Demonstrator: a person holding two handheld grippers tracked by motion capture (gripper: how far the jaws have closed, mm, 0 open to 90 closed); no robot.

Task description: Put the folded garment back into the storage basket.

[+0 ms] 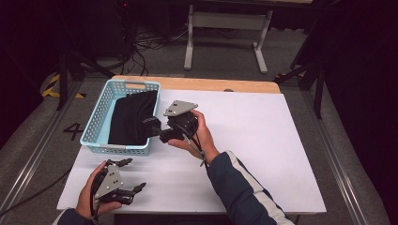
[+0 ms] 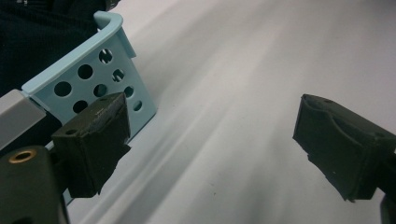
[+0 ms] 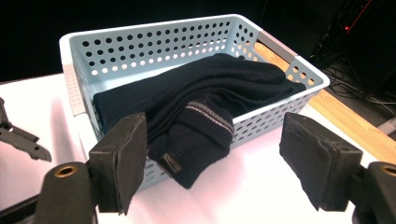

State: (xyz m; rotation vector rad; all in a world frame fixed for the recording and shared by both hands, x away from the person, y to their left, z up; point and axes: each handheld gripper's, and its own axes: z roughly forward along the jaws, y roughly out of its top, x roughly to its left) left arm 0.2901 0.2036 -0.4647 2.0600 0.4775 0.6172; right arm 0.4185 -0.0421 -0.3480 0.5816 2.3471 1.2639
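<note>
The table [image 1: 263,122] is covered by a white sheet [image 1: 253,154], with a strip of bare wood [image 1: 211,84] showing along its far edge. 1 light-blue basket [image 1: 96,122] stands on the sheet at the left, near the far edge.

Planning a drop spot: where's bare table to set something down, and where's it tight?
Widest bare patch: the white table right of the right gripper, out to its right edge. A smaller strip lies between the basket and the left gripper. Crowded: the basket, full of dark clothing, with a cuff hanging over its wall by the right gripper's open fingers.
</note>
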